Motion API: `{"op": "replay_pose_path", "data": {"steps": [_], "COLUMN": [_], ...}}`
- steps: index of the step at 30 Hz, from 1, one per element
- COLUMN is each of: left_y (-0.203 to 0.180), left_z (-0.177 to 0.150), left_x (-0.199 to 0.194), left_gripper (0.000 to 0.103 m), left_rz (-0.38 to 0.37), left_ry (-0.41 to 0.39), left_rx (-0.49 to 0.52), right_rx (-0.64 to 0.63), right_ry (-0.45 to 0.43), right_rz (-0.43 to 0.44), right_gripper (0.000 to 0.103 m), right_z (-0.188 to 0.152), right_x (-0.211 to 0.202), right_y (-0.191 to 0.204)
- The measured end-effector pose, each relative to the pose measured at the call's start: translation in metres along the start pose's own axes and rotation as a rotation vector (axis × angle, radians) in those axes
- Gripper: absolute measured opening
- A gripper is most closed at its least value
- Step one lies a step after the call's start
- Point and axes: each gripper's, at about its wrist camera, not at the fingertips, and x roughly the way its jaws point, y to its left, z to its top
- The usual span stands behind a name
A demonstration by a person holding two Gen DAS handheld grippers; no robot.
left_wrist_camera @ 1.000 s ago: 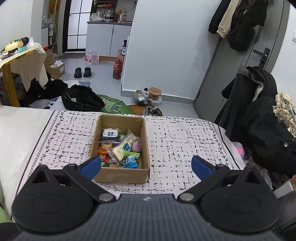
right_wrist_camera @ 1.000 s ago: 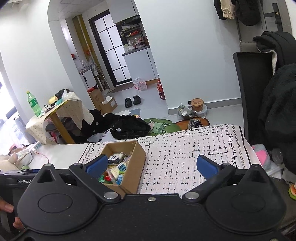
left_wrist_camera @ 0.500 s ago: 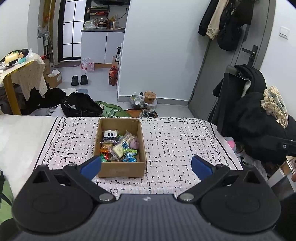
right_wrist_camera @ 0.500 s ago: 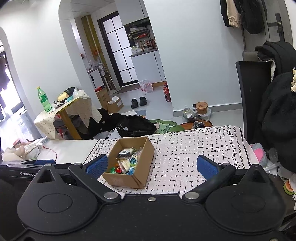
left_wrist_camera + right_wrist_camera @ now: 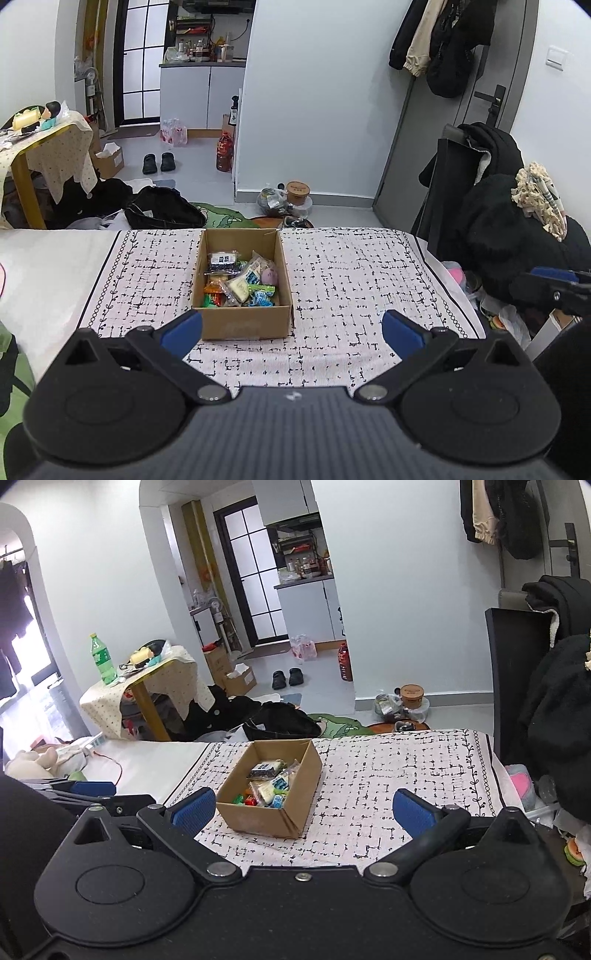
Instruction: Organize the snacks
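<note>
- Cardboard box [image 5: 242, 284], open-topped, on a patterned cloth [image 5: 369, 280] over the table; set toward the far edge, left of the cloth's middle in the left wrist view.
- Snacks [image 5: 240, 282] heaped inside the box: mixed wrappers in black, yellow, orange, green and blue, with a pale purple piece against the right wall.
- Left gripper [image 5: 291, 330], jaws spread wide, nothing held; blue pads [image 5: 181, 332] low over the near edge of the cloth, the left one overlapping the box's near left corner in the view.
- Right gripper [image 5: 301, 810], jaws likewise wide apart and empty; box [image 5: 271, 788] seen at an angle between its fingers, nearer the left pad [image 5: 194, 810].
- Left gripper also visible at the left border of the right wrist view [image 5: 92, 794], beside the table's bare white part.
- Beyond the far edge, on the floor: black bag [image 5: 162, 212], green rug [image 5: 221, 218], brown tub [image 5: 297, 192], red bottle [image 5: 224, 151], pair of black slippers [image 5: 159, 162].
- Small side table [image 5: 147, 686] under a dotted cloth, far left, carrying a green bottle [image 5: 99, 659].
- Dark chair [image 5: 454, 184] piled with black clothes off the cloth's right edge; coats [image 5: 439, 40] hung beside the door.
</note>
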Motion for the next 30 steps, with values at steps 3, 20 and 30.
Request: {"op": "replay_pose_path", "data": {"steps": [3, 20, 30], "left_y": [0.003, 0.01, 0.005], "left_z": [-0.002, -0.002, -0.002], "left_x": [-0.003, -0.004, -0.001], "left_gripper": [0.103, 0.103, 0.103], "left_rz": [0.004, -0.004, -0.01], "left_ry": [-0.004, 0.007, 0.01], "left_rx": [-0.004, -0.002, 0.01], "right_rx": [0.006, -0.003, 0.0], "right_ry": [-0.004, 0.021, 0.028], "right_rz": [-0.003, -0.067, -0.074], "right_gripper": [0.103, 0.103, 0.103], "right_z": [0.0, -0.002, -0.004], "right_x": [-0.001, 0.012, 0.012], "right_y": [0.004, 0.015, 0.015]}}
